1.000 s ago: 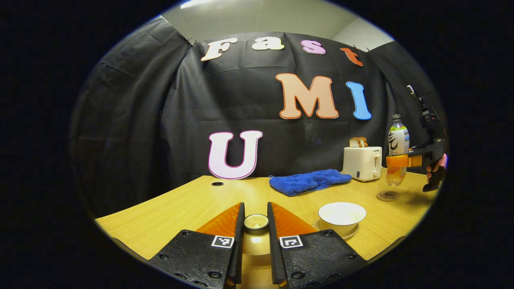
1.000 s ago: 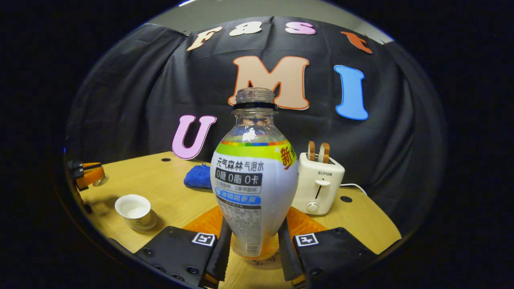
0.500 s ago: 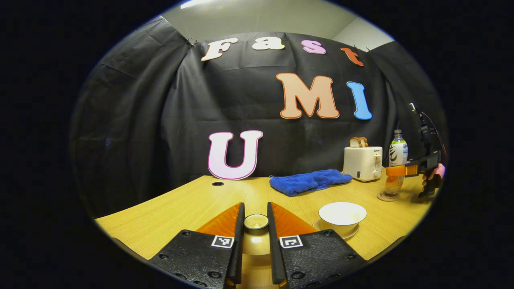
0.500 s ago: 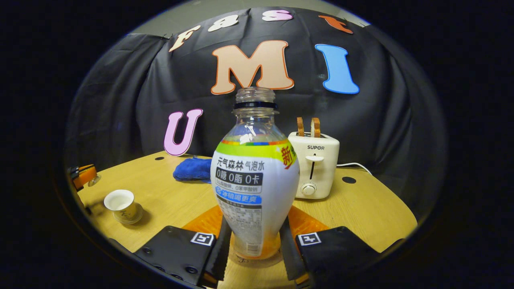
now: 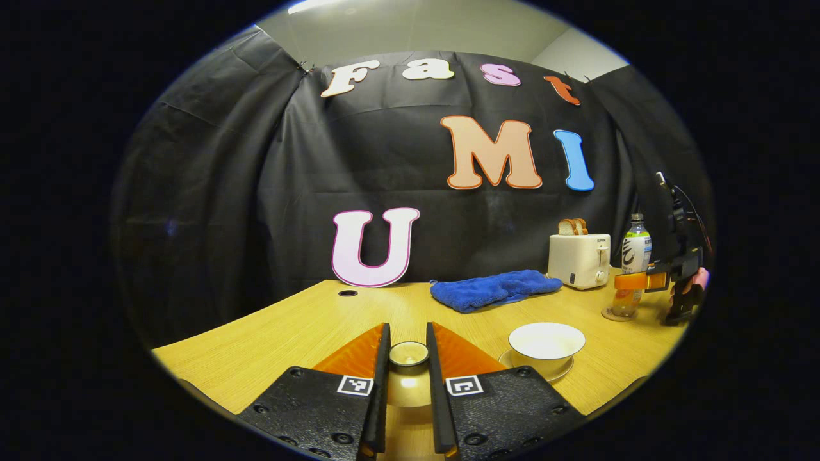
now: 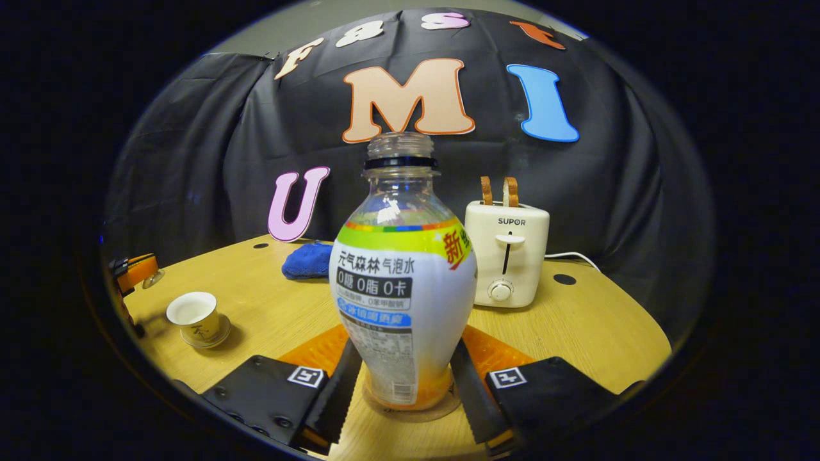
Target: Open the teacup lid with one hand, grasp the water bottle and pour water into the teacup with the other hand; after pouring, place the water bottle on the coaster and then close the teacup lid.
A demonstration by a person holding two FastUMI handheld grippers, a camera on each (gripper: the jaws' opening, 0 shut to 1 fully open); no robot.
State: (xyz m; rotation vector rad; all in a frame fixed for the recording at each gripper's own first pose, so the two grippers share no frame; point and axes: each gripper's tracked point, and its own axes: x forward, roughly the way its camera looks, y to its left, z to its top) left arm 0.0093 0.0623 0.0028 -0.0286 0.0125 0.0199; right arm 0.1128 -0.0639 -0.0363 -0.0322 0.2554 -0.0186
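My right gripper (image 6: 402,390) has its fingers spread just wider than the clear plastic water bottle (image 6: 403,282), which stands upright on the round coaster (image 6: 442,410). My left gripper (image 5: 408,378) pinches the small round teacup lid (image 5: 409,353), beside the open white teacup (image 5: 546,339) on the wooden table (image 5: 307,326).

Water bottle (image 6: 403,282) on coaster (image 6: 442,410); toaster (image 6: 507,253) right behind; teacup (image 6: 192,314) far left; cloth (image 6: 307,261) beyond.

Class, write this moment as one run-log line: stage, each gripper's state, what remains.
stage: water bottle set on coaster | right gripper: opening | left gripper: holds teacup lid | teacup: uncovered | remaining: close lid
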